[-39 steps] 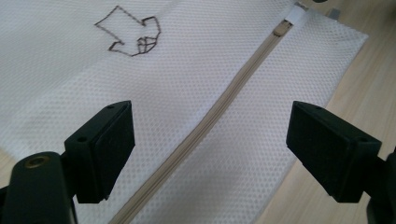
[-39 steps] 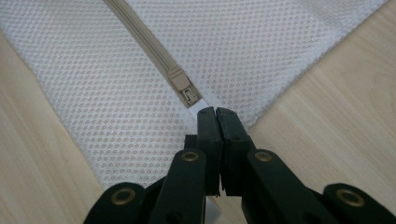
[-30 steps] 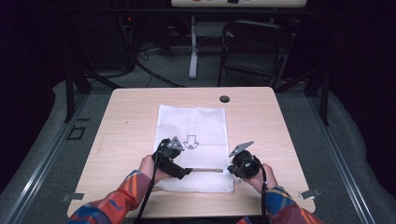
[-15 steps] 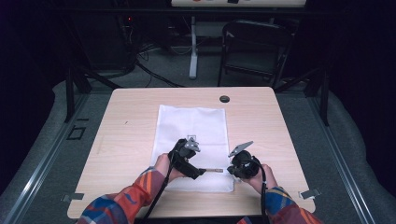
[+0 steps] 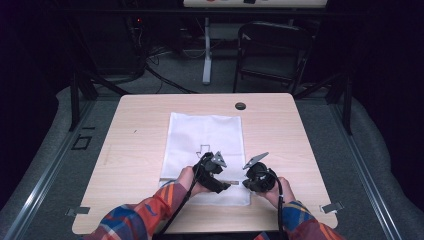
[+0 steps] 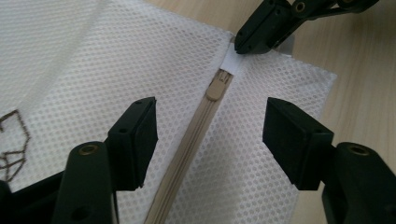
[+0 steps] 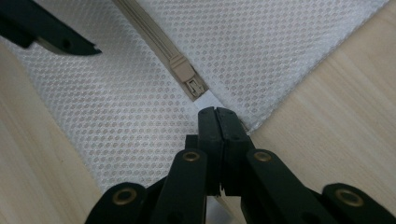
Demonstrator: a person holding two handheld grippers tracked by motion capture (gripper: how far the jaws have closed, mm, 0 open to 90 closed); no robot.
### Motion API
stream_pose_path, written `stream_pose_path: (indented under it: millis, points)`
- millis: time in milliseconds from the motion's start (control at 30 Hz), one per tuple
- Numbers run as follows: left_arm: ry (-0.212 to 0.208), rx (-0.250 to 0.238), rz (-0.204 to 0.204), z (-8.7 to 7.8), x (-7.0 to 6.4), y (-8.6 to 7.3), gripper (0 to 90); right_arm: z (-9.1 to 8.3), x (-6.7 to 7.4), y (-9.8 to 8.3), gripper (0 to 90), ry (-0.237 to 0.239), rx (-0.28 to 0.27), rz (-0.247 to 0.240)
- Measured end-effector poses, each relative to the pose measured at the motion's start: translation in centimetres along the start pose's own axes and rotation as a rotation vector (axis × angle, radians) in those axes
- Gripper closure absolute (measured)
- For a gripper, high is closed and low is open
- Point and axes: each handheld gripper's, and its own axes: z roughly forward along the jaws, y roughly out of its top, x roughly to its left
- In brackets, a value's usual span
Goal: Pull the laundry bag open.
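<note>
A white mesh bag [image 5: 207, 135] lies flat on the wooden table [image 5: 140, 140], with a beige zipper [image 6: 187, 154] along its near edge. My right gripper [image 7: 217, 116] is shut on the white fabric tab [image 7: 205, 101] at the zipper's end, just past the slider [image 7: 187, 74]. My left gripper [image 6: 210, 116] hovers over the zipper with a jaw on each side, and the zipper pull [image 6: 216, 88] lies just ahead of its tips. Its jaws have just been closing, with the zipper between them, but the pads [image 6: 140, 135] touch nothing. In the high view both grippers [image 5: 225, 185] [image 5: 246, 184] meet tip to tip.
The bag carries a printed arrow outline [image 5: 204, 149]. A black round grommet [image 5: 240, 106] sits near the table's far edge. Beyond the table stand a dark chair [image 5: 275, 50] and a white stand post [image 5: 206, 45]. Bare wood lies left and right of the bag.
My left gripper has travelled right along the bag's near edge, close to the right gripper, and its jaws stand narrower. The right gripper has stayed put.
</note>
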Motion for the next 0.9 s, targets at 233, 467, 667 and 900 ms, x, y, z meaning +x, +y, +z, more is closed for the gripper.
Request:
stream_pose_path:
  millis: [233,467,667,900]
  points:
    - [-0.033,0.019,0.054,1.6,-0.7,0.5,52.0,0.5,0.3,0.0,90.0,0.006,0.03,0.002]
    - [-0.053,0.042,0.061,2.9,-1.0,0.5,66.2,0.5,0.0,-0.1,90.0,0.02,0.024,0.004]
    - [-0.067,0.037,0.063,3.6,-1.0,0.4,73.9,0.6,0.0,-0.3,90.0,0.037,0.004,0.018]
    - [-0.06,0.019,0.034,3.6,-0.3,0.2,89.7,0.6,-0.1,-0.3,90.0,0.036,0.006,0.017]
